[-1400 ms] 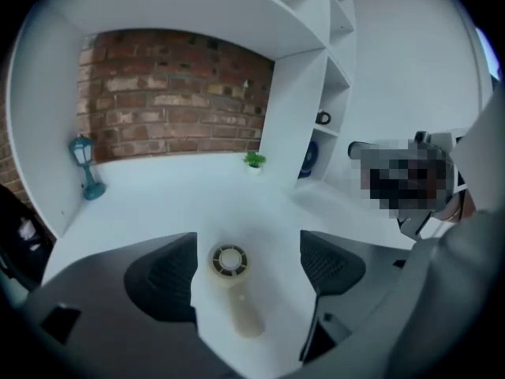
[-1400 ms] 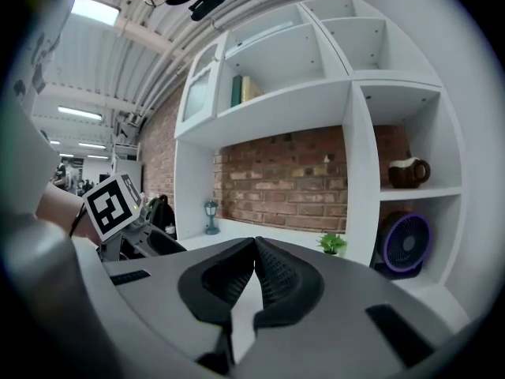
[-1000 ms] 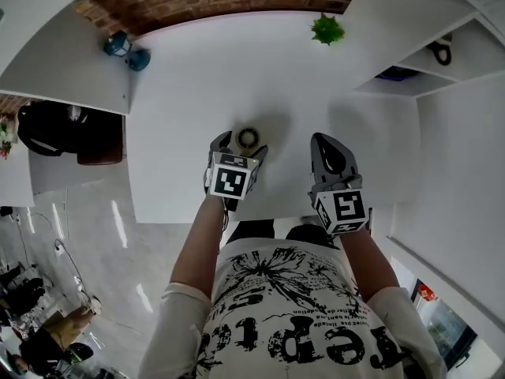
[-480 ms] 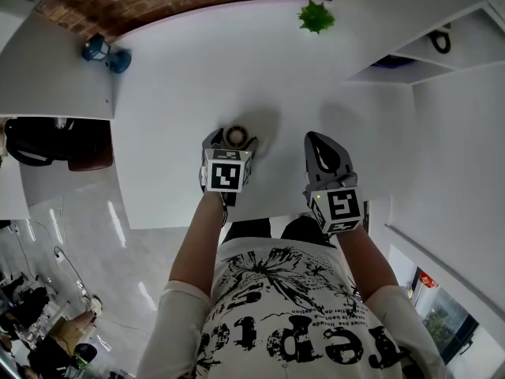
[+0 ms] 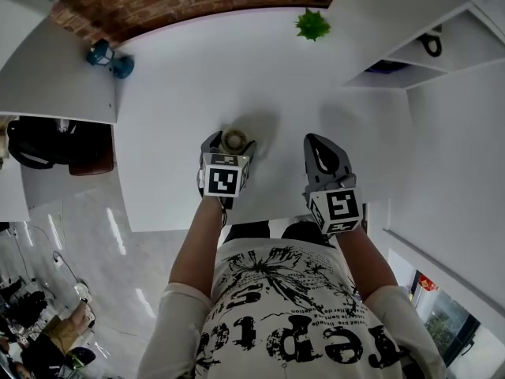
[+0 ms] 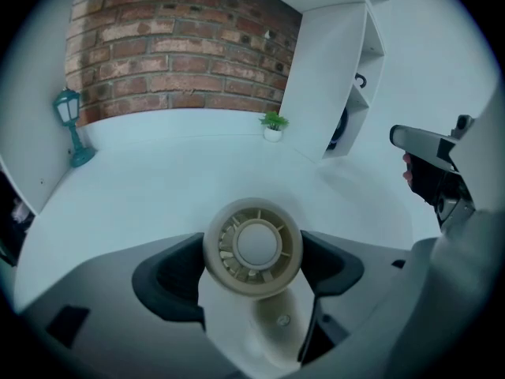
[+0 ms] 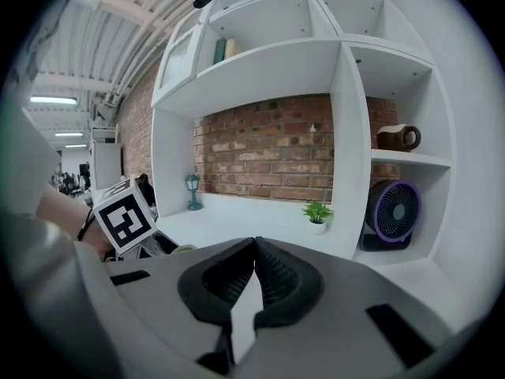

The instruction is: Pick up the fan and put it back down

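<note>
Left tool [image 6: 252, 268] has barely shifted in the last half-second, staying clamped on the beige fan [image 6: 252, 247] over the white worktop [image 5: 197, 85]; right tool [image 7: 254, 275] is pressed together, empty.

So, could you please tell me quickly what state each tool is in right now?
Left tool: closed on the small beige fan.
Right tool: closed, empty.

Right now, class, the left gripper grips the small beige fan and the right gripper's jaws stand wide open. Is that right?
Not quite. The left gripper does grip the fan, but the right gripper has its jaws closed together with nothing between them, as the right gripper view shows.
</note>
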`<state>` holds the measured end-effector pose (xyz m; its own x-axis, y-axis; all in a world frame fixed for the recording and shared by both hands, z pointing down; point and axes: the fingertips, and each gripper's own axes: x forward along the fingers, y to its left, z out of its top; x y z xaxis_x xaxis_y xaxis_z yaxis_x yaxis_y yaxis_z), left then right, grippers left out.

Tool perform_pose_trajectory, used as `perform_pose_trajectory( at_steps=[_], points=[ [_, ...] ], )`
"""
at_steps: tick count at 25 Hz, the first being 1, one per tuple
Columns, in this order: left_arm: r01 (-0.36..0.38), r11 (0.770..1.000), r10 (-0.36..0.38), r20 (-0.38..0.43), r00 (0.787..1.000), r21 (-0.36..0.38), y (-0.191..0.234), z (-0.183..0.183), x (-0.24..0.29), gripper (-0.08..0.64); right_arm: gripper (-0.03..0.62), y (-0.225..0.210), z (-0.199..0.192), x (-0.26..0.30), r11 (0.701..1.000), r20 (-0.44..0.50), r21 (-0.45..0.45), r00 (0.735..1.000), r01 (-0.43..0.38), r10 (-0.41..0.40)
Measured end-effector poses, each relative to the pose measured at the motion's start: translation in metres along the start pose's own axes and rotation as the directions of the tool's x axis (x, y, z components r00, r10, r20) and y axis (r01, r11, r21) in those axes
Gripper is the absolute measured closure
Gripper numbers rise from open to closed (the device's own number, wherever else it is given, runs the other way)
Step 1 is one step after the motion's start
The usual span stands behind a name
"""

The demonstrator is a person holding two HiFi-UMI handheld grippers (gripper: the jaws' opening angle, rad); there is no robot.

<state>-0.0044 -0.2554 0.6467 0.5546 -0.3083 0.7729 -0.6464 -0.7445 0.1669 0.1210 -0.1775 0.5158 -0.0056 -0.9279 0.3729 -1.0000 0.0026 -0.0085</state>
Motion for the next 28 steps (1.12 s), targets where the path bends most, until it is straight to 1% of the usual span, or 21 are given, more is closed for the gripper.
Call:
perform_pose_trajectory(
  at_steps=[4,8,10,12,16,21,24,28],
  points=[
    [-0.001,1.0,-0.001,0.063,0.998,0.024,-0.001,0.019,-0.019,0.181,0.577,0.001,0.017,-0.002,1.0,0.032,-0.013,0.999,0.004,-0.003],
    [-0.012,0.998,0.004,0.139,0.99,0.057,-0.002,0.038,-0.049,0.181,0.577,0.007,0.037,-0.011,1.0,0.067,-0.028,0.998,0.003,-0.001],
    [-0.021,0.997,0.007,0.189,0.982,0.072,-0.003,0.05,-0.067,0.181,0.577,0.012,0.048,-0.017,0.999,0.088,-0.035,0.996,0.002,0.002],
    [-0.034,0.996,0.012,0.251,0.968,0.086,-0.001,0.065,-0.087,0.181,0.577,0.017,0.062,-0.02,0.999,0.119,-0.046,0.993,-0.001,0.006],
    [-0.064,0.992,0.018,0.379,0.925,0.109,0.002,0.096,-0.128,0.181,0.577,0.028,0.089,-0.027,0.998,0.184,-0.07,0.983,-0.008,0.021],
    [-0.111,0.984,0.025,0.51,0.86,0.14,0.0,0.121,-0.183,0.181,0.577,0.043,0.12,-0.042,0.995,0.256,-0.098,0.966,-0.019,0.044],
    [-0.134,0.978,0.017,0.578,0.816,0.16,-0.005,0.136,-0.215,0.181,0.577,0.047,0.141,-0.05,0.994,0.302,-0.109,0.952,-0.022,0.054],
    [-0.176,0.969,0.017,0.662,0.749,0.174,-0.011,0.155,-0.26,0.181,0.577,0.053,0.164,-0.061,0.991,0.351,-0.134,0.933,-0.028,0.074]
  ],
)
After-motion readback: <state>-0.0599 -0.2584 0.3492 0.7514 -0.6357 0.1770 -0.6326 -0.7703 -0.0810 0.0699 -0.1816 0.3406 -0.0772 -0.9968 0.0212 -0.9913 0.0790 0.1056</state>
